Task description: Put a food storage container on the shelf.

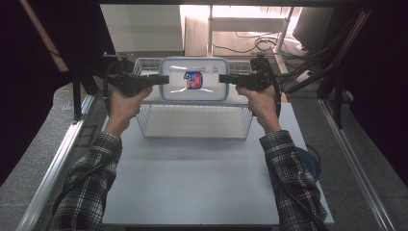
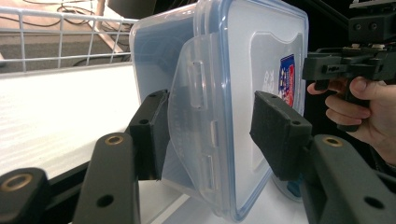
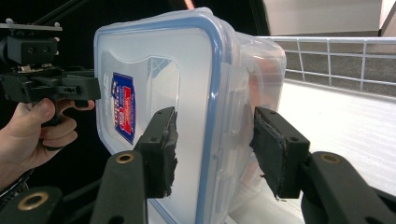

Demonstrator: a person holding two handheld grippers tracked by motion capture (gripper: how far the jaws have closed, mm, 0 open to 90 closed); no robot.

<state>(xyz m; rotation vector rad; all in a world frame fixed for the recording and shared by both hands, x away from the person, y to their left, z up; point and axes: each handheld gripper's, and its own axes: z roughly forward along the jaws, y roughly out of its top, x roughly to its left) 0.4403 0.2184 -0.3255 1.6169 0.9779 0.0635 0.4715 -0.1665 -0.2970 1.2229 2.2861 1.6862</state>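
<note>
From nine o'clock the left gripper (image 1: pixel 162 79) pinches the clear lidded container (image 1: pixel 194 79) at its short end with its fingers (image 2: pixel 280 135), holding it above the wire basket (image 1: pixel 192 126) on the worktop (image 1: pixel 192 183), while the right gripper (image 1: pixel 225 78) pinches the three o'clock end.

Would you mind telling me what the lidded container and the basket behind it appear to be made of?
The food container looks like clear, glossy plastic: light shines through its walls, and its lid has a blue seal rim. The basket appears to be white-coated metal wire, judging by its thin open grid.
</note>
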